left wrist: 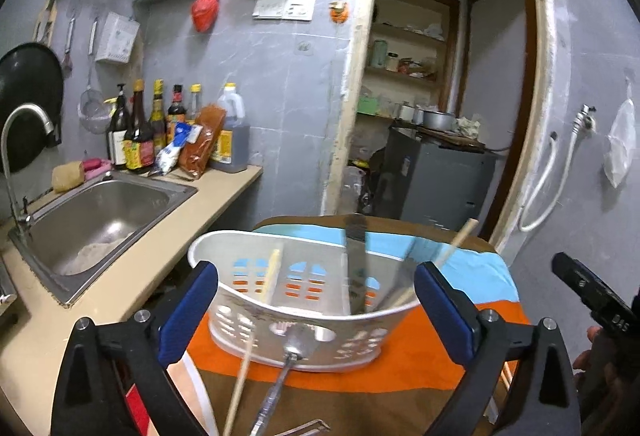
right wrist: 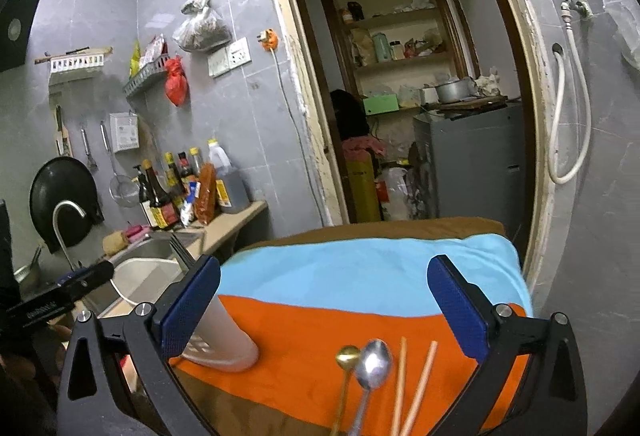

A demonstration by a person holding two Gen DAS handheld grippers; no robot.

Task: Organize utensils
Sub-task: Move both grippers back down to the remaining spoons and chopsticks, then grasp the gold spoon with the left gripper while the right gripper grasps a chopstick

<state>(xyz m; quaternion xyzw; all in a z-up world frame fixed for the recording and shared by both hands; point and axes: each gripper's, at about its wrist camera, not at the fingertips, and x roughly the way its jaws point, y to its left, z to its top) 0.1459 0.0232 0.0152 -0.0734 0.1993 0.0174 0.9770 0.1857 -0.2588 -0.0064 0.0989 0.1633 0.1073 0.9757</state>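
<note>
A white perforated utensil basket (left wrist: 304, 300) stands on a striped orange, blue and brown cloth (left wrist: 360, 376). It holds a dark metal utensil (left wrist: 356, 256) and chopsticks (left wrist: 452, 248). My left gripper (left wrist: 316, 312) is open, its blue pads on either side of the basket. A steel spoon (left wrist: 296, 348) and a chopstick (left wrist: 240, 384) lie in front of the basket. My right gripper (right wrist: 324, 300) is open and empty above the cloth (right wrist: 340, 296). Below it lie a gold spoon (right wrist: 347, 356), a steel spoon (right wrist: 374, 360) and two chopsticks (right wrist: 416, 384). The basket (right wrist: 224, 340) shows at its left finger.
A steel sink (left wrist: 96, 216) with a tap (left wrist: 24, 140) sits in the counter to the left. Sauce bottles (left wrist: 160, 132) stand at the wall behind it. An open doorway (right wrist: 400, 96) with a grey cabinet (right wrist: 472, 164) lies beyond the table.
</note>
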